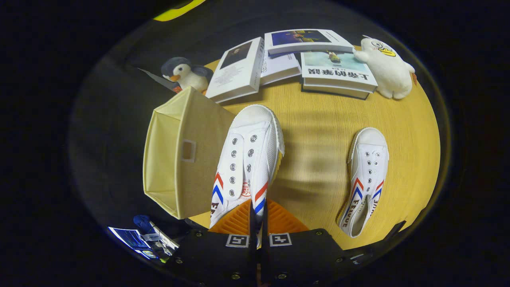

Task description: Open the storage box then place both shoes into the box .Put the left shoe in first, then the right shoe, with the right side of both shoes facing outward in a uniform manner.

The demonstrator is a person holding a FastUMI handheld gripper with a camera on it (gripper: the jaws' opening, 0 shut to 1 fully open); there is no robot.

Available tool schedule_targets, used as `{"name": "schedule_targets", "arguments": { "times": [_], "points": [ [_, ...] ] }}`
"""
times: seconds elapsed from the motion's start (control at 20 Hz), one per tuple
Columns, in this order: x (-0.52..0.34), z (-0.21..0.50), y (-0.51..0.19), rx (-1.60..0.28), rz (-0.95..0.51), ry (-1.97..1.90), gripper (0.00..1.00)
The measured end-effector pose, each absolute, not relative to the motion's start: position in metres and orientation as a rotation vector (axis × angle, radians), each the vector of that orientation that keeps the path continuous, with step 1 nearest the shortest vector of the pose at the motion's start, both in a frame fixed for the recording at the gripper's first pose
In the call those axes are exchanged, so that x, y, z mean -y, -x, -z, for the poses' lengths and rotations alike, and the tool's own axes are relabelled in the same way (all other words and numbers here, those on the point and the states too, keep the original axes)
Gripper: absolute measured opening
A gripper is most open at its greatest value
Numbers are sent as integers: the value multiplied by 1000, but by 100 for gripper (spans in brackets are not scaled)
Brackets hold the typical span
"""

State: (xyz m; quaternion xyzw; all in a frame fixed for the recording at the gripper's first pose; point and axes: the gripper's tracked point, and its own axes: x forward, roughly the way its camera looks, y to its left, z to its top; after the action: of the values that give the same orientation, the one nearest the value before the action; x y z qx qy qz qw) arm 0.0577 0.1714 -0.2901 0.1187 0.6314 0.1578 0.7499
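Note:
My gripper (259, 223) is shut on the heel edge of a white canvas shoe (247, 159) with red and blue chevrons. The shoe is lifted above the wooden table (318, 131), toe pointing away from me. Just left of it stands the beige fabric storage box (179, 155), tipped on its side at the table's edge with its opening facing left. The second white shoe (366, 179) lies flat on the table to the right, toe pointing away, apart from the gripper.
Beyond the shoes lie several books (338, 71) along the far table edge. A penguin plush (185, 75) sits behind the box and a white plush (388, 67) at the far right. Some blue papers (135, 239) lie low on the left, off the table.

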Motion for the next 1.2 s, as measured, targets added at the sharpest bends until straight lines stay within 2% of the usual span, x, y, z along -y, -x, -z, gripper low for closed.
{"name": "schedule_targets", "arguments": {
  "times": [0.5, 0.8, 1.2],
  "points": [
    [-254, 196, -77, -1262, -517, -238, 4],
    [-318, 201, -91, -1288, -591, -164, 4],
    [-378, 244, -94, -1376, -614, -78, 4]
  ]
}}
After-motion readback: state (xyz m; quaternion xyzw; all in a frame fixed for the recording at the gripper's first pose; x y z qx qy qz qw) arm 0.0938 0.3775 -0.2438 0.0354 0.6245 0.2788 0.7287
